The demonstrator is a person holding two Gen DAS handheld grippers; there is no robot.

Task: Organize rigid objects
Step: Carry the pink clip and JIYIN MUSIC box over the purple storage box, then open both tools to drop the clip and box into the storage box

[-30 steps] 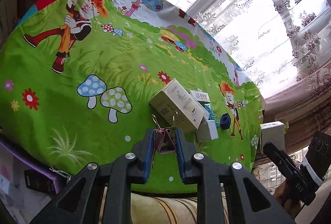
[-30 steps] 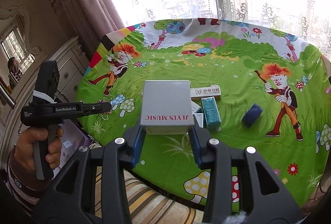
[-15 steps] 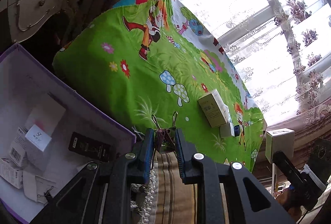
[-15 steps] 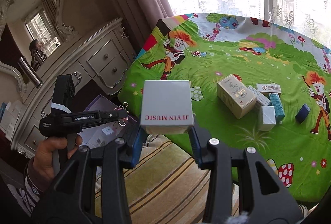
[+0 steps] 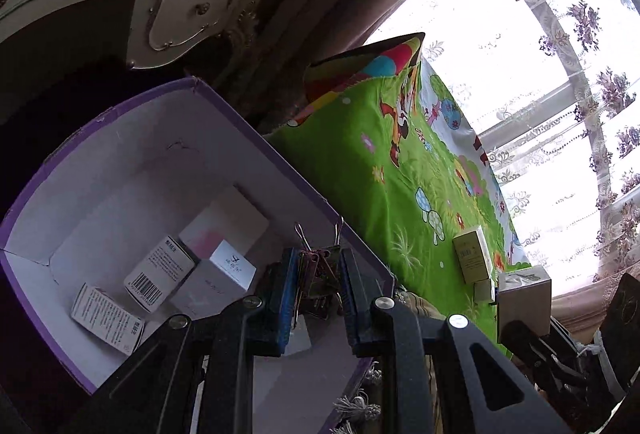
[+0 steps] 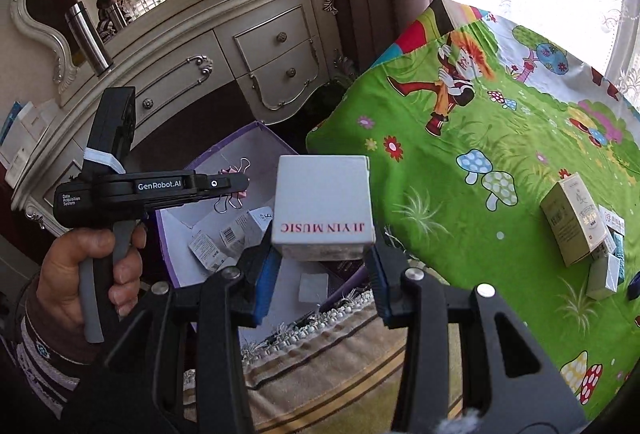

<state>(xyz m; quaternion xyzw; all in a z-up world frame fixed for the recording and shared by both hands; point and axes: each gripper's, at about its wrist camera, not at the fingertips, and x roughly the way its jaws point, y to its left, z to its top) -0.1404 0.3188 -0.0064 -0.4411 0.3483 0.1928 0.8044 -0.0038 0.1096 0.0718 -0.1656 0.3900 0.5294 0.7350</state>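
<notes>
My left gripper (image 5: 318,274) is shut on a bunch of pink binder clips (image 5: 318,262) and hangs over the inside of an open purple box (image 5: 248,121). Several small white cartons (image 5: 160,274) lie in that box. In the right wrist view the left gripper (image 6: 240,189) and its binder clips (image 6: 232,201) sit above the purple box (image 6: 240,141), with a hand on the handle. My right gripper (image 6: 320,270) is shut on a grey-white "JIYIN MUSIC" box (image 6: 324,205), held in the air near the purple box's right side. The same box (image 5: 524,298) shows at the lower right.
A table under a green cartoon cloth (image 6: 480,153) stands to the right, with a beige carton (image 6: 576,222) and smaller boxes on it. A cream dresser (image 6: 240,53) with a steel flask (image 6: 88,37) stands behind. A striped cushion (image 6: 320,354) lies below the grippers.
Both grippers swung left, away from the table, each keeping its load. The left one now hangs over the purple box; the right one has come beside it.
</notes>
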